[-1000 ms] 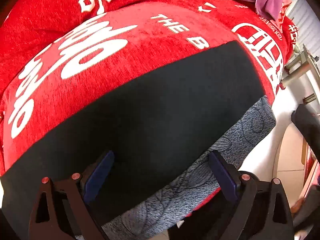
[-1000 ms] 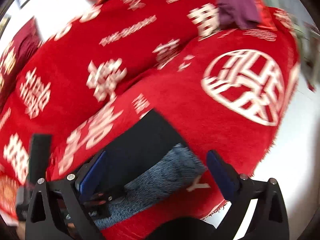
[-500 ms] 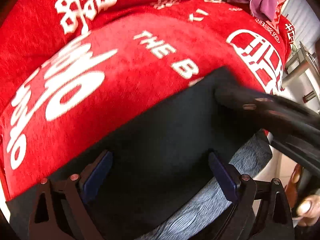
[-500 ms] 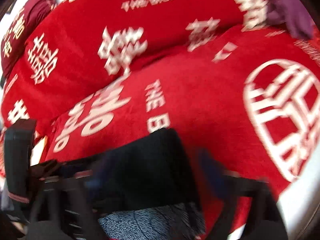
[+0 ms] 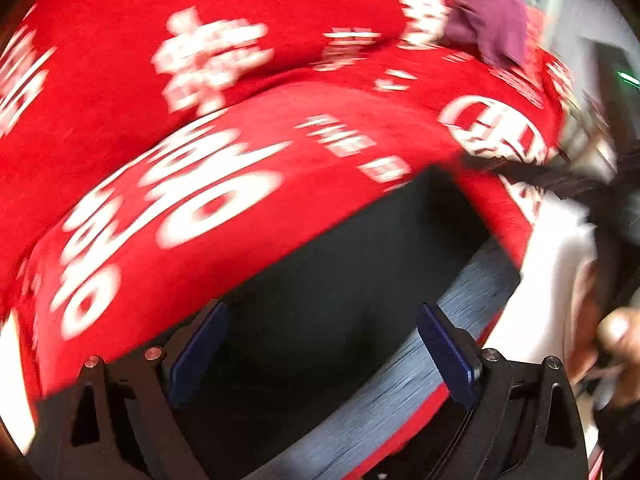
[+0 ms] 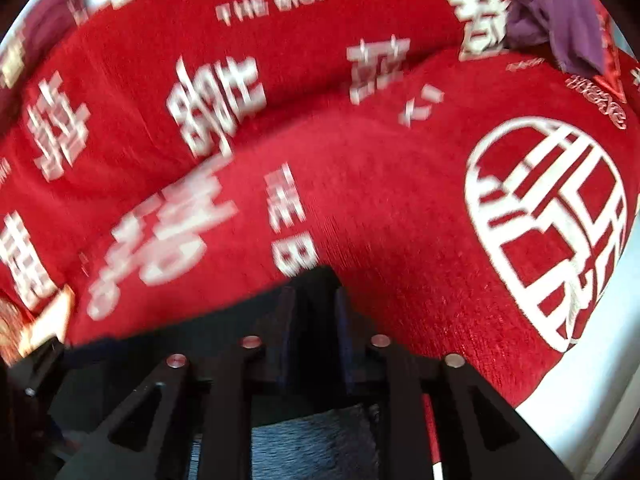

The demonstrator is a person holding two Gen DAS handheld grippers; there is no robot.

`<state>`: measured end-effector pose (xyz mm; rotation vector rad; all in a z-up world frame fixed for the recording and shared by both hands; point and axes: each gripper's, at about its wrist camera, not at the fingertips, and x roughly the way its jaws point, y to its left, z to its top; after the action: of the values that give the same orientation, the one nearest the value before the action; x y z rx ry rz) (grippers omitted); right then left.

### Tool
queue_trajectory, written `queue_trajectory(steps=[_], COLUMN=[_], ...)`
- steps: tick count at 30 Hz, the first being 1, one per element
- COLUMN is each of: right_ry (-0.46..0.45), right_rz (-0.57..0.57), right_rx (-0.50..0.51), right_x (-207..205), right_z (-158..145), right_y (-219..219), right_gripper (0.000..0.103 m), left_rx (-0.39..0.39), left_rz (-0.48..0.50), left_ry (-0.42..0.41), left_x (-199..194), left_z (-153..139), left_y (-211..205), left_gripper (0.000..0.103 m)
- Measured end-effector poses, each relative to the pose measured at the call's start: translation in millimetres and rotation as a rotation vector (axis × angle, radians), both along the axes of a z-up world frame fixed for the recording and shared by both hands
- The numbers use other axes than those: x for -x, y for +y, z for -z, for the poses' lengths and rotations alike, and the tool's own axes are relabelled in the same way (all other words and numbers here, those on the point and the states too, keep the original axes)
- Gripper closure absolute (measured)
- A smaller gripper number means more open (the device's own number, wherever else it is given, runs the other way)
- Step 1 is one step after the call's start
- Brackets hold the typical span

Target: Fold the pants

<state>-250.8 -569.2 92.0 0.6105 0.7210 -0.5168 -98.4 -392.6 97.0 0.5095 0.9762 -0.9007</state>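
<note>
The black pants (image 5: 352, 280) lie flat on a red sofa cover, with a grey patterned lining (image 5: 404, 380) along their near edge. My left gripper (image 5: 320, 352) is open, its blue pads wide apart just above the pants' near part. My right gripper (image 6: 314, 320) is shut on the far corner of the pants (image 6: 316, 280), the fabric pinched between its pads. The right gripper's arm (image 5: 552, 176) shows at the right edge of the left wrist view.
The red sofa cover (image 6: 400, 200) with white lettering spreads all around. A purple cloth (image 6: 556, 20) lies at the far right, also in the left wrist view (image 5: 492, 20). White floor (image 5: 552, 272) lies past the sofa's right edge.
My right gripper moved onto the pants' far corner and closed on it. My left gripper stayed open and shifted slightly over the pants.
</note>
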Motion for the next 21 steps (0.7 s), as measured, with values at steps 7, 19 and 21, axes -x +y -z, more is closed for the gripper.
queue_trajectory(steps=[7, 19, 21], right_ry=[-0.139, 0.012, 0.041], right_rz=[-0.137, -0.708, -0.748], right_rx=[0.035, 0.072, 0.062], right_x=[-5.3, -114.4, -119.2], right_z=[-42.1, -29.1, -22.4], right_y=[77.0, 244.2, 259.9], right_gripper=[0.008, 0.008, 0.008], left_rx=[-0.006, -0.108, -0.143], left_rz=[-0.467, -0.208, -0.085], left_ry=[0.122, 0.343, 0.292], left_x=[-99.0, -235.8, -236.0], left_z=[17.0, 31.9, 34.2], left_y=[163.1, 283.7, 280.6], left_gripper=[0.007, 0.007, 0.007])
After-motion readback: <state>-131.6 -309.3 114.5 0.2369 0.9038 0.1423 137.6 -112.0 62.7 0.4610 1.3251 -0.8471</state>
